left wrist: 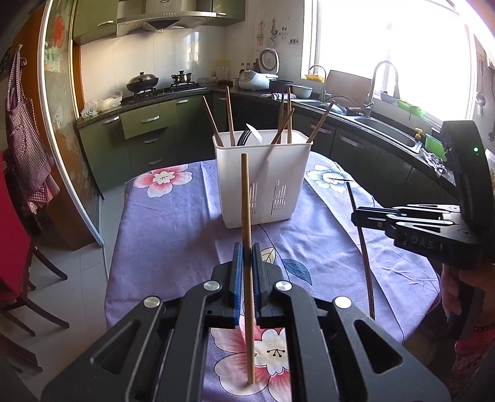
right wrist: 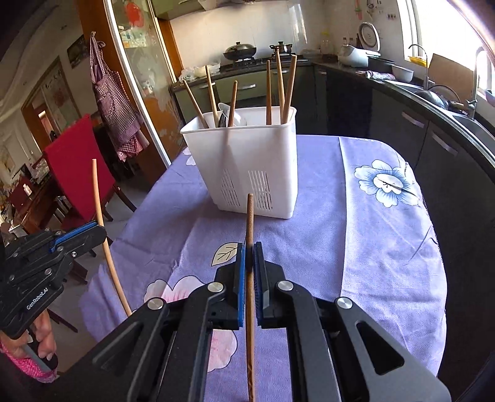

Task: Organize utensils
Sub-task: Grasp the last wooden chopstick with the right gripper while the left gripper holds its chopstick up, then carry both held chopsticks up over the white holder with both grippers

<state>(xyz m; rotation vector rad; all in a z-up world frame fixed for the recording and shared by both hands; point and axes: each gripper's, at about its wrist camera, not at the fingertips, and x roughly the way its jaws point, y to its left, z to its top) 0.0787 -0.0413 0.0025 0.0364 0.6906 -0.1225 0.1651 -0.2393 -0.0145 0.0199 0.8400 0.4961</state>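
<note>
Grippers left (left wrist: 246, 247) and right (right wrist: 249, 247) each clamp, seemingly, one chopstick (left wrist: 246, 216)

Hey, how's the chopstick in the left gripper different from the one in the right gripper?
The left chopstick is pale tan and smooth; the right chopstick is darker reddish-brown with a speckled finish. The left gripper holds its stick nearer the middle, leaving a long stretch above; the right gripper leaves a shorter tip showing. Both stand upright, pinched between blue pads, short of the white utensil holder.

Home kitchen, gas stove (left wrist: 164, 89), range hood (left wrist: 167, 18), sink (left wrist: 386, 130), green cabinets (left wrist: 148, 136)
</note>
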